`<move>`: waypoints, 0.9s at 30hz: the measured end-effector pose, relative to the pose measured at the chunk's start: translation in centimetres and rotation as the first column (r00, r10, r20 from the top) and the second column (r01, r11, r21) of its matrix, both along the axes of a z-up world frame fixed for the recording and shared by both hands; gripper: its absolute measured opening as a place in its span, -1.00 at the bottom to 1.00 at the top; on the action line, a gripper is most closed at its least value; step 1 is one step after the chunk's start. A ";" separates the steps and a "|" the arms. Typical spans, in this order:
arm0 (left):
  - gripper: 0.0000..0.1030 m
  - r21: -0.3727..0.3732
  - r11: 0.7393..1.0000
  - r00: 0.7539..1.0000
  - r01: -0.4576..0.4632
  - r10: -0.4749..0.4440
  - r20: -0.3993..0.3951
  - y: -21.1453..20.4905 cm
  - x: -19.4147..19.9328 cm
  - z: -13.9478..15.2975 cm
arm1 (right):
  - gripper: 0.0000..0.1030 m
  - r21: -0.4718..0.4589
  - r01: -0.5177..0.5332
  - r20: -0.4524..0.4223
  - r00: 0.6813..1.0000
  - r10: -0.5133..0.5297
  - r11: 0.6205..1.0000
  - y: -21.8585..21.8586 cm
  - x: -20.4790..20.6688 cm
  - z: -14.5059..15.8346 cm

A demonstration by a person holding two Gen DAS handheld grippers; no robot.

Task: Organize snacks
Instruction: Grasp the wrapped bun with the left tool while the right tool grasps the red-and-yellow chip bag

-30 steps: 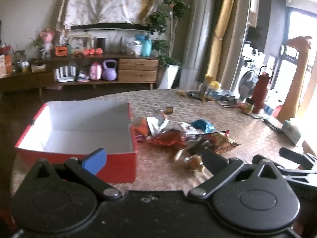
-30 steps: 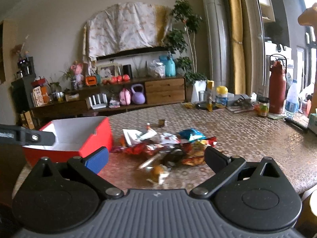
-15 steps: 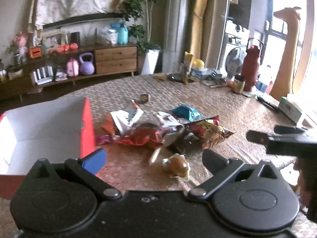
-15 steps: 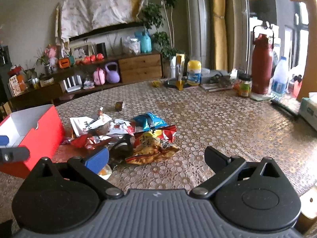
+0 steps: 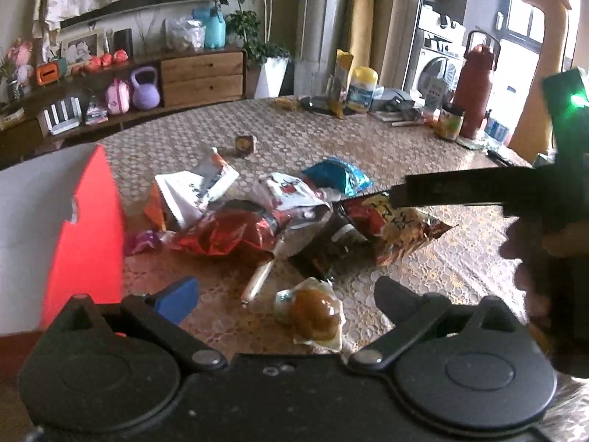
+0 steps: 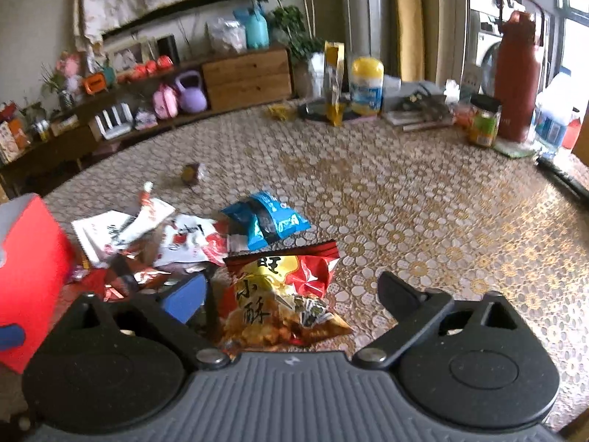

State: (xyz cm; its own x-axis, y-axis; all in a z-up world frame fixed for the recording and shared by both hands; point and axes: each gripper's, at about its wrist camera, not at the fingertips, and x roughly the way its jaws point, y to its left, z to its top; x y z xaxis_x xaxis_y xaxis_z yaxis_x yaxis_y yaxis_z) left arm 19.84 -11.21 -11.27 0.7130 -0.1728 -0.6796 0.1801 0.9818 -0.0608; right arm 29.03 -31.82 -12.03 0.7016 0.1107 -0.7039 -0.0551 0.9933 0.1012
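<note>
A heap of snack packets lies on the patterned table beside an open red box (image 5: 88, 228). My left gripper (image 5: 287, 298) stands open, low over the table, with a clear-wrapped brown bun (image 5: 313, 313) between its fingers, untouched. My right gripper (image 6: 294, 294) is wide and closing, and a red-and-yellow crisp bag (image 6: 279, 294) lies between its jaws, the pads clear of it. In the left wrist view the right gripper's finger (image 5: 460, 191) reaches in as a black bar over that same crisp bag (image 5: 405, 235). A blue packet (image 6: 268, 221) and a white-and-red packet (image 6: 187, 239) lie just beyond.
The red box (image 6: 29, 269) stands left of the heap. A small wrapped cube (image 6: 191, 175) lies farther back. Along the table's far edge stand a yellow-lidded tub (image 6: 366, 84), a jar (image 6: 484, 121) and a red flask (image 6: 515, 73). A hand (image 5: 533, 250) holds the right gripper.
Both grippers have come forward and down toward the heap. The box has slid to the left edge of both views. The crisp bag now lies between the right jaws, the bun between the left fingers.
</note>
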 end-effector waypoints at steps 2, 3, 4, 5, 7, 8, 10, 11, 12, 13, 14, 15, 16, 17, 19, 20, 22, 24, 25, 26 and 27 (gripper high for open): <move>0.95 0.010 1.000 1.000 0.008 -0.008 -0.005 -0.4 0.5 -0.6 | 0.86 -0.008 0.004 -0.022 1.000 -0.004 1.000 0.5 0.7 -1.0; 0.94 0.013 1.000 1.000 0.012 -0.012 -0.013 -0.6 0.8 -0.9 | 0.86 -0.008 0.003 -0.032 0.999 -0.003 1.000 0.6 1.0 -1.4; 0.91 0.012 1.000 1.000 0.018 -0.017 -0.022 -0.8 1.0 -1.2 | 0.85 -0.007 0.002 -0.039 0.999 -0.002 1.000 0.7 1.2 -1.8; 0.87 0.014 1.000 0.999 0.022 -0.021 -0.031 -1.0 1.3 -1.6 | 0.85 -0.012 0.004 -0.045 0.999 -0.005 1.000 0.8 1.4 -2.1; 0.80 0.018 0.999 0.998 0.031 -0.030 -0.049 -1.4 1.8 -2.3 | 0.77 -0.018 0.004 -0.056 0.998 -0.005 1.000 1.0 1.8 -2.7; 0.72 0.020 0.999 0.998 0.034 -0.033 -0.058 -1.5 2.0 -2.6 | 0.77 -0.018 0.002 -0.060 0.998 -0.003 1.000 1.0 1.9 -2.9; 0.58 0.016 0.999 0.996 0.035 -0.033 -0.078 -1.6 2.5 -3.1 | 0.76 -0.006 -0.003 -0.062 0.998 0.003 1.000 1.0 2.0 -3.1; 0.52 0.010 0.999 0.995 0.036 -0.035 -0.089 -1.6 2.7 -3.4 | 0.72 -0.006 -0.007 -0.062 0.998 0.006 1.000 1.1 1.9 -3.2; 0.49 0.005 0.999 0.994 0.039 -0.038 -0.099 -1.7 2.8 -3.6 | 0.65 -0.001 -0.009 -0.063 0.998 0.009 1.000 1.2 1.9 -3.2; 0.48 0.005 0.999 0.994 0.041 -0.040 -0.105 -1.8 2.9 -3.8 | 0.65 0.007 -0.011 -0.071 0.997 0.012 1.000 1.2 1.9 -3.2; 0.48 0.008 0.999 0.993 0.044 -0.043 -0.109 -1.9 3.0 -4.0 | 0.65 0.008 -0.013 -0.076 0.997 0.013 1.000 1.3 1.9 -3.3; 0.46 0.010 0.999 0.993 0.047 -0.046 -0.113 -2.0 3.0 -4.2 | 0.65 0.005 -0.017 -0.078 0.997 0.017 1.000 1.5 1.8 -3.3; 0.43 0.010 0.999 0.992 0.050 -0.048 -0.120 -2.1 3.1 -4.4 | 0.65 0.006 -0.020 -0.079 0.997 0.020 1.000 1.5 1.8 -3.4; 0.37 0.011 0.999 0.991 0.052 -0.050 -0.125 -2.2 3.2 -4.5 | 0.65 0.006 -0.018 -0.076 0.997 0.018 1.000 1.5 1.8 -3.4; 0.27 0.016 0.998 0.990 0.058 -0.056 -0.130 -2.4 3.3 -4.7 | 0.65 0.021 -0.008 -0.078 0.997 0.009 1.000 1.3 1.8 -3.5; 0.17 0.017 0.998 0.990 0.060 -0.057 -0.132 -2.4 3.4 -4.8 | 0.62 0.031 -0.001 -0.083 0.997 0.004 1.000 1.2 1.8 -3.5; 0.09 0.017 0.998 0.989 0.062 -0.059 -0.139 -2.5 3.6 -4.9 | 0.56 0.039 0.000 -0.086 0.996 0.003 0.999 1.2 1.7 -3.4; 0.08 0.022 0.998 0.989 0.060 -0.057 -0.137 -2.5 3.6 -5.0 | 0.43 0.042 0.002 -0.085 0.996 0.002 0.999 1.1 1.5 -3.3; 0.07 0.020 0.998 0.989 0.061 -0.057 -0.137 -2.5 3.7 -5.0 | 0.39 0.042 0.010 -0.086 0.996 -0.007 0.999 1.1 1.5 -3.2; 0.06 0.020 0.998 0.989 0.061 -0.058 -0.135 -2.5 3.6 -5.0 | 0.35 0.043 0.017 -0.085 0.996 -0.013 0.999 1.1 1.4 -3.1; 0.04 0.024 0.998 0.989 0.063 -0.060 -0.133 -2.6 3.6 -5.0 | 0.32 0.051 0.021 -0.088 0.996 -0.016 0.998 1.0 1.4 -3.1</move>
